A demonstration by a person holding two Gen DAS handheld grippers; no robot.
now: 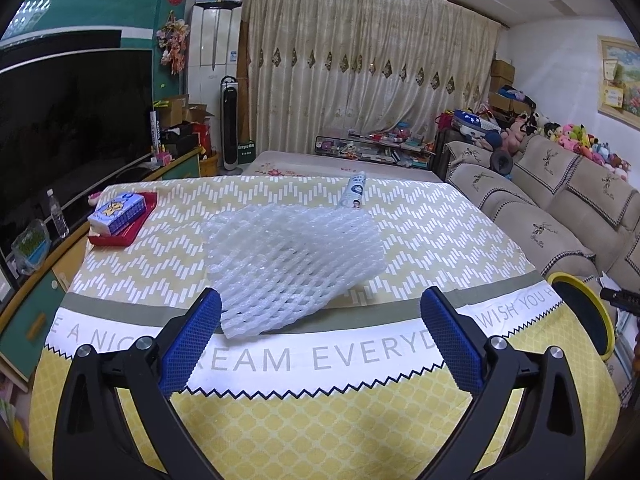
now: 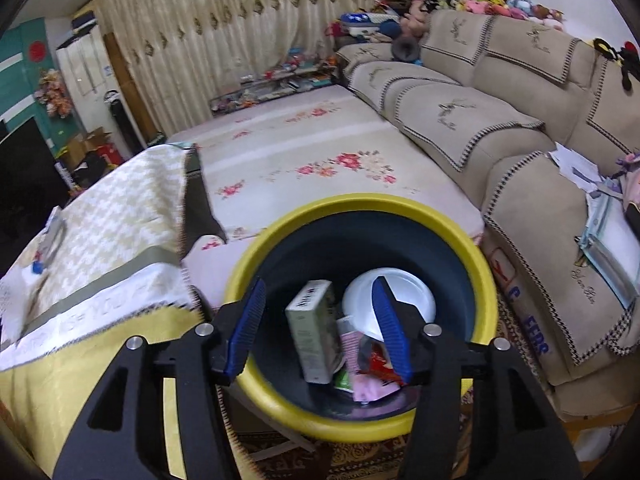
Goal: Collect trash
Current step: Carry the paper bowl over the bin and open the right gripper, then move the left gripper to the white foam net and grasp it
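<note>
A white foam net sleeve (image 1: 292, 256) lies crumpled on the yellow-patterned tablecloth (image 1: 320, 400), with a printed tube (image 1: 354, 192) just behind it. My left gripper (image 1: 322, 300) is open at the table's near edge; the net's near corner lies beside its left fingertip, untouched. In the right wrist view my right gripper (image 2: 320, 284) hangs open over a yellow-rimmed dark bin (image 2: 360, 204). Inside the bin are a pale green box (image 2: 314, 332), a white bowl (image 2: 412, 292), a red wrapper (image 2: 380, 364) and a pink packet (image 2: 370, 390). Nothing is pressed between the right pads.
A blue tissue pack (image 1: 118, 212) rests on a red tray (image 1: 120, 236) at the table's left. The bin (image 1: 604, 312) stands by the table's right corner. A beige sofa (image 2: 500, 128) runs along the right, a flowered mat (image 2: 300, 160) lies beyond the bin, and a TV (image 1: 60, 128) is at left.
</note>
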